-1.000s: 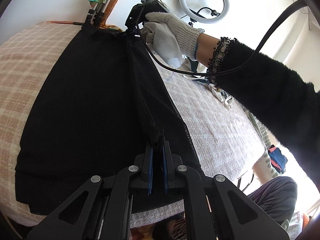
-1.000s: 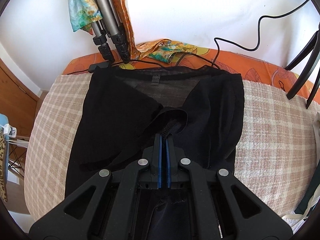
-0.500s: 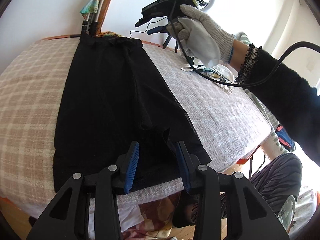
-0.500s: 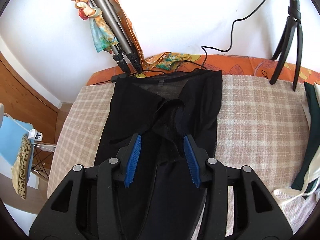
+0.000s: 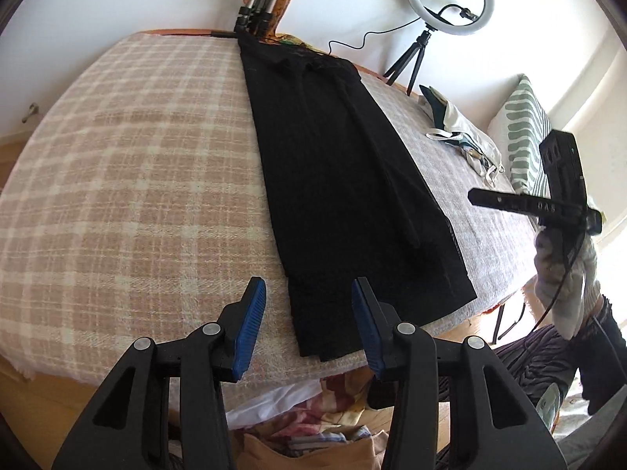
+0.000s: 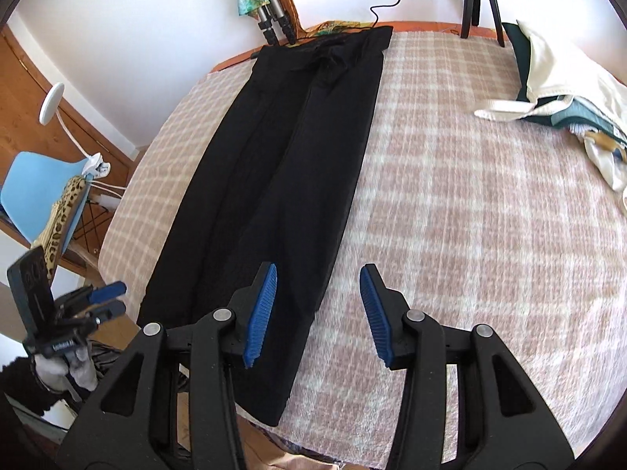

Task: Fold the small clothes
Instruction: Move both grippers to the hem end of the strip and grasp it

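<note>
A black garment point(image 5: 345, 180) lies flat in a long strip, folded lengthwise, on the checked blanket point(image 5: 137, 164). It also shows in the right wrist view point(image 6: 282, 180). My left gripper point(image 5: 309, 325) is open and empty, above the garment's near end at the blanket's front edge. My right gripper point(image 6: 319, 313) is open and empty, above the garment's near right edge. The right gripper, held by a gloved hand, shows far right in the left wrist view point(image 5: 564, 199). The left gripper shows at lower left in the right wrist view point(image 6: 70, 313).
A pile of white and green clothes point(image 6: 556, 94) lies at the blanket's point(image 6: 470, 203) far right. A ring light on a tripod point(image 5: 446, 0) and another tripod point(image 6: 270, 19) stand at the far edge. A blue chair point(image 6: 43, 180) stands left. A striped cushion point(image 5: 525, 133) is at right.
Both grippers have opened, let go of the garment and pulled back toward the near edge. The garment now lies flat in a narrow strip.
</note>
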`<act>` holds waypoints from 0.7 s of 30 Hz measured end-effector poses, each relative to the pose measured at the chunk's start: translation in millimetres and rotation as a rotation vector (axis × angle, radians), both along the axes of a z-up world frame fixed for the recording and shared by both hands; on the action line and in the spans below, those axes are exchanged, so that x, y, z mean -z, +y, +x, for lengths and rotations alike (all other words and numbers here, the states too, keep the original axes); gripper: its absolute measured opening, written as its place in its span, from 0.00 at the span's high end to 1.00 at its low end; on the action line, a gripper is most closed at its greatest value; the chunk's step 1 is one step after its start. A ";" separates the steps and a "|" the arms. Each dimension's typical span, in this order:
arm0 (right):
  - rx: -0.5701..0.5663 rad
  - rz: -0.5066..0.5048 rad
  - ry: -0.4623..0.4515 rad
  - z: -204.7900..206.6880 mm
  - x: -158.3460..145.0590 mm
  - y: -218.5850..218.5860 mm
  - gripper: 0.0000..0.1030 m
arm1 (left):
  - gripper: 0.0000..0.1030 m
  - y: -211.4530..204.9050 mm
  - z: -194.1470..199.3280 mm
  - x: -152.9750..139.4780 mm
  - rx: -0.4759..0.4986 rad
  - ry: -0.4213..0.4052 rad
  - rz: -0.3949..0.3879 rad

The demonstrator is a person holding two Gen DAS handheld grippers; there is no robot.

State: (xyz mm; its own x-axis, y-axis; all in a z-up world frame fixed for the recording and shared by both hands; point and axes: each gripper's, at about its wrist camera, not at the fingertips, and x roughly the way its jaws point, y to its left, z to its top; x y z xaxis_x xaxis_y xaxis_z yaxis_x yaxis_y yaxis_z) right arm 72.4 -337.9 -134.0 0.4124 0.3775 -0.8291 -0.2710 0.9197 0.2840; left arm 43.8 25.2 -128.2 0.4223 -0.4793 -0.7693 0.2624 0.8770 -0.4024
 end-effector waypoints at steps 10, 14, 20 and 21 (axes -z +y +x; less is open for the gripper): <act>-0.078 -0.204 -0.165 -12.7 19.7 36.3 0.54 | 0.57 -9.7 22.1 26.2 0.015 0.049 -0.011; -0.094 -0.198 -0.138 -7.2 25.0 44.0 0.54 | 0.57 -11.7 25.4 26.5 0.025 0.027 -0.008; -0.146 -0.264 -0.133 -10.9 36.2 63.1 0.52 | 0.57 -7.0 25.4 25.6 0.051 0.010 -0.014; -0.156 -0.288 -0.149 -13.1 36.5 66.1 0.50 | 0.57 -5.8 24.4 25.6 0.050 0.012 -0.016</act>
